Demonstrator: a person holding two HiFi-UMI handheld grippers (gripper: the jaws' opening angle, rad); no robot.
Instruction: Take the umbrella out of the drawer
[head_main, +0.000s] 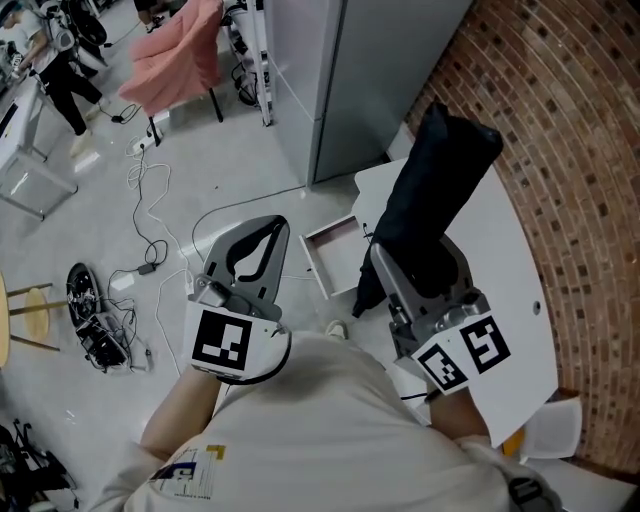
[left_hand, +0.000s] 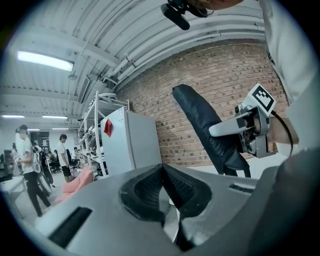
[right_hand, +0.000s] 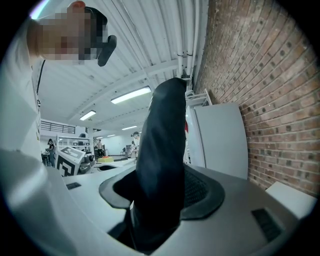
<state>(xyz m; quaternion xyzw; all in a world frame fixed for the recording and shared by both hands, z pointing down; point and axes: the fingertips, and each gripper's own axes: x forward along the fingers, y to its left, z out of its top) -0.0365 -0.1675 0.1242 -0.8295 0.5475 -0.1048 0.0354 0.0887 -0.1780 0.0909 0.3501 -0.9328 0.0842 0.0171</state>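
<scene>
Right gripper view: right tongs (right_hand: 160, 194) grip umbrella (right_hand: 163, 135), apparently sleeved.

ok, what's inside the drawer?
The open drawer shows only its bare white bottom. Its right end is hidden behind the umbrella clamped in the right claw.

1. A white table (head_main: 525, 290) is seen at 3 o'clock in the head view, set against a brick wall (head_main: 585, 150).
2. An open white drawer (head_main: 330, 258) is shown at the table's 9 o'clock edge.
3. The grey floor (head_main: 220, 160) is spread from 9 to 12 o'clock. White cables (head_main: 148, 205) and a power strip (head_main: 146, 143) are laid on it at 10 o'clock.
4. A grey cabinet (head_main: 340, 80) is stood on the floor at 12 o'clock, and a pink-draped chair (head_main: 175, 55) at 11 o'clock.
</scene>
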